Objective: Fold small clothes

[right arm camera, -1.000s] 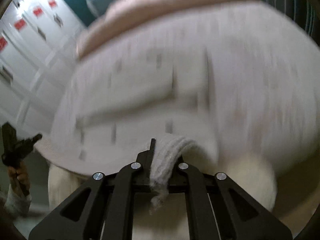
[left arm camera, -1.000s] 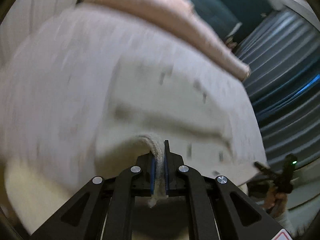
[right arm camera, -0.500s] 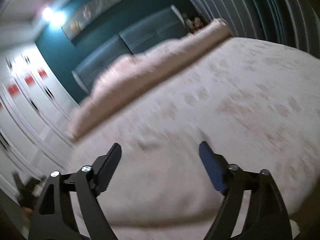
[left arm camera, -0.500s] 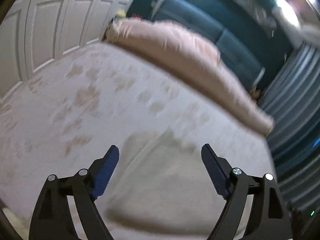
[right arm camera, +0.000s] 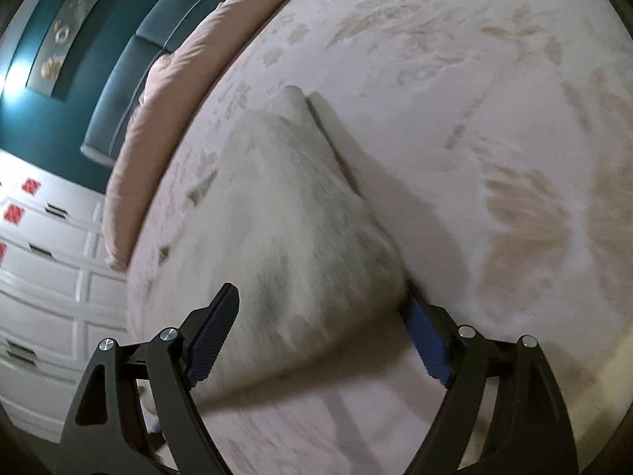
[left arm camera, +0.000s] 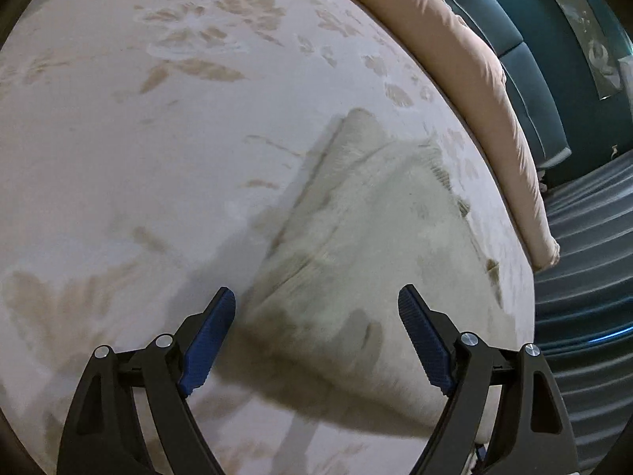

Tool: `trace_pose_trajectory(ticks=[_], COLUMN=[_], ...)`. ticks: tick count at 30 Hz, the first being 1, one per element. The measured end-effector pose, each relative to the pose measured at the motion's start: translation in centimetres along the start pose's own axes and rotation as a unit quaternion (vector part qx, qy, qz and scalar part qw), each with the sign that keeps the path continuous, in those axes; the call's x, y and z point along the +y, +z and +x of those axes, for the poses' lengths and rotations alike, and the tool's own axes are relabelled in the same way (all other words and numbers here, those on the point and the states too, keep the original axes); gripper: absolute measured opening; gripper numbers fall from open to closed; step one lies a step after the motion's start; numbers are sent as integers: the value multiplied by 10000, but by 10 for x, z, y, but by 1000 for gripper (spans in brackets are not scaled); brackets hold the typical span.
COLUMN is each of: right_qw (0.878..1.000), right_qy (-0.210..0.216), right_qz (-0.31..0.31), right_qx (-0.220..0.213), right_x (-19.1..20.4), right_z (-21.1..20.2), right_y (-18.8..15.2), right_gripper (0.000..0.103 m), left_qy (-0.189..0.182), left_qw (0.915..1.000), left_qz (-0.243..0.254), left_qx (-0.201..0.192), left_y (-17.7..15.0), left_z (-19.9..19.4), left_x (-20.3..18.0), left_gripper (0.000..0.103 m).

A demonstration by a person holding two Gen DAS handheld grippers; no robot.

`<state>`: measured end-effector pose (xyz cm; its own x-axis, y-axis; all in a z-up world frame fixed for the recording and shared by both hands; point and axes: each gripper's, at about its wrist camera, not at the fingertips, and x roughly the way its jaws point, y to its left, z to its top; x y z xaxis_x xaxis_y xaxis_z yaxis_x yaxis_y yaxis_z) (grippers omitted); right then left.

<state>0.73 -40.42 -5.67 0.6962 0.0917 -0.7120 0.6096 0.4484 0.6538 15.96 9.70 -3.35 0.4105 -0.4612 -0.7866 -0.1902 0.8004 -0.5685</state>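
Note:
A cream knitted garment [left arm camera: 364,229] lies folded on the bed, its near edge blurred. In the left wrist view my left gripper [left arm camera: 316,308] is open, its blue pads wide apart just above the garment's near edge. The garment also shows in the right wrist view [right arm camera: 285,229]. My right gripper [right arm camera: 320,304] is open too, and the garment's near corner lies between its pads without being held.
The bedspread [left arm camera: 130,150] is pale with a tan leaf print. A pink rolled blanket [left arm camera: 470,63] runs along the far edge, with a teal headboard [left arm camera: 526,43] behind. White drawers [right arm camera: 43,277] stand beside the bed.
A second ago both grippers were shut on the garment's edge and held it up. Both have opened and the garment now lies on the bed.

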Motion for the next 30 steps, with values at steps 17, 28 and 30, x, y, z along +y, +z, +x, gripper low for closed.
trace_pose_trajectory(ticks=[17,28,30], right_qw=[9879,9735,9644], right_qy=[15,-1358,-1273], right_qz=[-1323,-1834,-2294], right_qx=[811,-133,-334], right_x=[37,23,50], right_z=[-67,-96,-82], right_y=[-39,-49,-35], right_gripper=[24,69,71], left_qy=[349,727,606], left_qw=[9909,9810,9787], left_qz=[1254,1745,1871], left_qx=[328,-440,-591], left_y=[-50,-65,-44], left_z=[-121,-145,-134], left_x=[15,16,-8], left_gripper=[18,36,54])
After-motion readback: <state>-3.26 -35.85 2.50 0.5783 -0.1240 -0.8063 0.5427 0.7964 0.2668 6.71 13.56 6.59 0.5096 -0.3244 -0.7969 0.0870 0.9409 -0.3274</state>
